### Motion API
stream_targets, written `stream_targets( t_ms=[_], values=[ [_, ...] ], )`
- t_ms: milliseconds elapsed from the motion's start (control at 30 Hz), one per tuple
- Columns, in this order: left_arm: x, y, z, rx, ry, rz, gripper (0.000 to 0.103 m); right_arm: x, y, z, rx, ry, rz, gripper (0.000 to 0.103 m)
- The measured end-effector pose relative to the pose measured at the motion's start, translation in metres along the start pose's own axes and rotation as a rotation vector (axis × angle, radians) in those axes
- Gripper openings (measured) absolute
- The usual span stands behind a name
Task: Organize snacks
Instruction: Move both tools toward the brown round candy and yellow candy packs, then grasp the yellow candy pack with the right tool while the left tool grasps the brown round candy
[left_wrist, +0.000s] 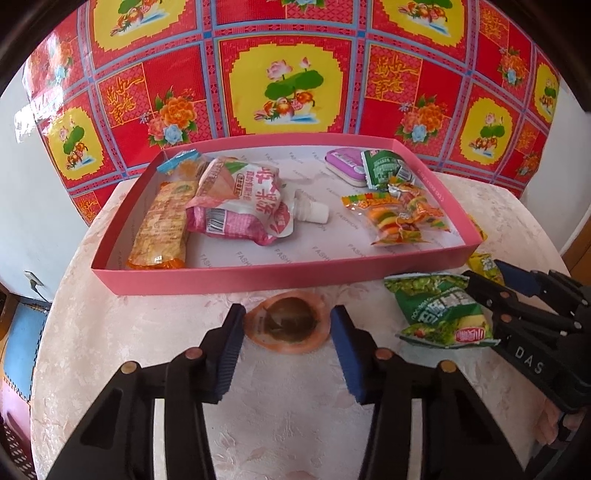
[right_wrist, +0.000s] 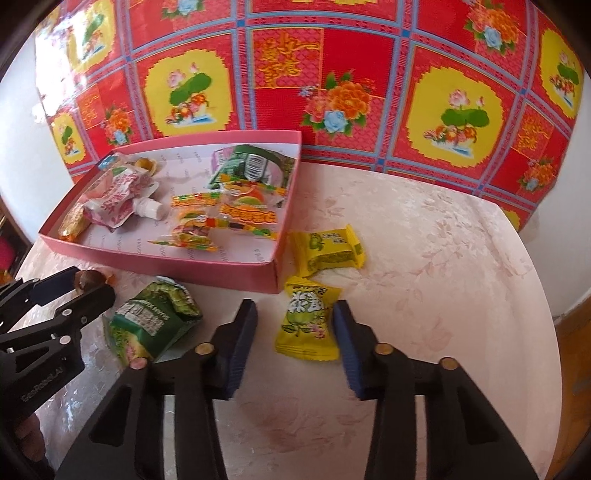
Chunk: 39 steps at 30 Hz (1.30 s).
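A pink tray (left_wrist: 229, 278) (right_wrist: 207, 264) on the round table holds several snacks: an orange wafer pack (left_wrist: 159, 225), a pink spouted pouch (left_wrist: 240, 199), gummy burger packs (left_wrist: 402, 214), a green pack (left_wrist: 388, 166) and a purple tin (left_wrist: 343, 162). My left gripper (left_wrist: 288, 325) is open around a round brown jelly cup (left_wrist: 286, 323) lying on the table before the tray. My right gripper (right_wrist: 295, 325) is open around a yellow candy pack (right_wrist: 306, 325). A second yellow pack (right_wrist: 328, 251) lies beyond. A green snack bag (left_wrist: 443, 310) (right_wrist: 155, 321) lies between the grippers.
A red and yellow floral cloth (left_wrist: 288, 74) hangs behind the table. The table (right_wrist: 443, 258) has a pale floral cover, with its edge curving off at the right. White walls stand on both sides.
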<state>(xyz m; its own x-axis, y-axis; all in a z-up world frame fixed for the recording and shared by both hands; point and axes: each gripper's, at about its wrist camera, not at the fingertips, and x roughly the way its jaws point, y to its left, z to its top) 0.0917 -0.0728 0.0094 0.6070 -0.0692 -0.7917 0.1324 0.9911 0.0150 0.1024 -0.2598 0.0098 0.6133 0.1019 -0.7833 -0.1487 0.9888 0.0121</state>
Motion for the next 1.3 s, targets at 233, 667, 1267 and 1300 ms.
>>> stream_targets(
  t_ms=[233, 667, 1267, 1300],
  values=[
    [-0.004, -0.002, -0.002, 0.004, -0.004, -0.014, 0.045, 0.000, 0.000, 0.000, -0.004, -0.003, 0.007, 0.031],
    [-0.017, 0.006, 0.000, -0.018, -0.015, -0.035, 0.044, -0.009, -0.004, -0.002, 0.052, -0.025, 0.033, 0.031],
    [-0.046, 0.021, 0.009, -0.070, -0.069, -0.046, 0.044, -0.050, 0.018, 0.013, 0.018, -0.115, 0.066, 0.031],
    [-0.048, 0.022, 0.011, -0.071, -0.074, -0.047, 0.044, -0.051, 0.020, 0.014, 0.014, -0.117, 0.068, 0.031]
  ],
)
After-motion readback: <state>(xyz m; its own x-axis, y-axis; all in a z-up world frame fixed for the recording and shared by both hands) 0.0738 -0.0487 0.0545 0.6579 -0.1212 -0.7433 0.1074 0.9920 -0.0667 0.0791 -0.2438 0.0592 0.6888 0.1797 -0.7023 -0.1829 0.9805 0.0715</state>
